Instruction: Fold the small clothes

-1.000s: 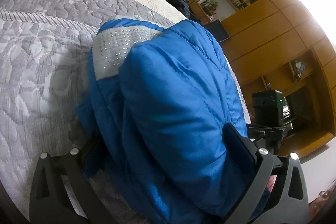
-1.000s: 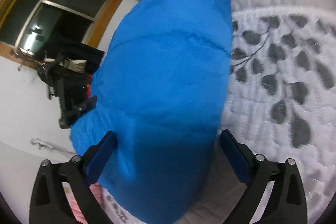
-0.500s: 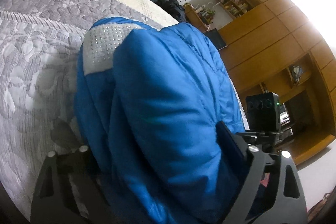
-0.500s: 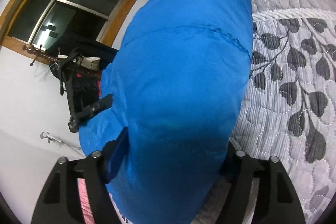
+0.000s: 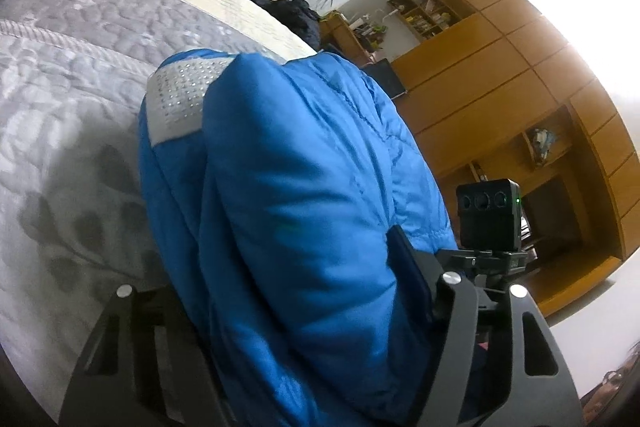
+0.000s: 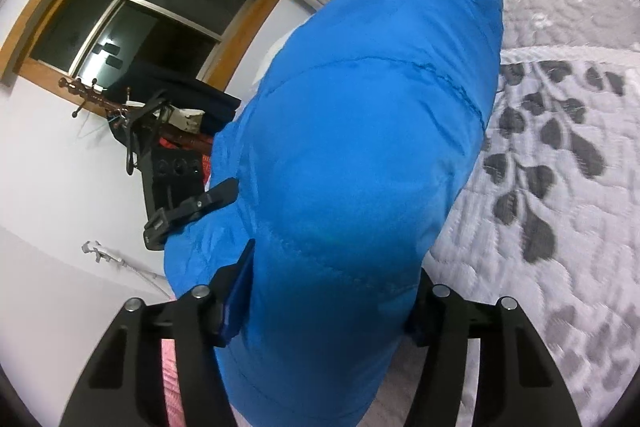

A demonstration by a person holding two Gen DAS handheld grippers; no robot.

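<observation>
The puffy bright-blue quilted jacket [image 5: 304,211] is bunched into a thick, doubled-over bundle, held up at the near edge of the bed with its far end lying on the grey quilted bedspread with the dark leaf pattern [image 6: 560,187]. A pale grey studded panel [image 5: 180,103] shows on the layer underneath, at the bundle's far end.

The left hand-held gripper [image 5: 288,307] is clamped on the jacket, its fingers pressed into the padding on either side of the fold. The right hand-held gripper [image 6: 332,311] is likewise closed on the jacket from the opposite side, a blue-padded finger [image 6: 240,291] sunk into the fabric. In the right wrist view, the left tool's black finger [image 6: 192,207] can be seen biting the bundle's far side.

The risk, as judged from here, lies in the padding: it is springy and slick-looking, so the folded layers could spread open again once either grip loosens. Part of the bundle also appears to hang beyond the bed's edge, so a release there could let it slide toward the floor. Uneven pull between the two tools could skew the fold.

Beyond the bed stand a wooden wardrobe wall [image 5: 520,99] and a dark window [image 6: 152,19].
</observation>
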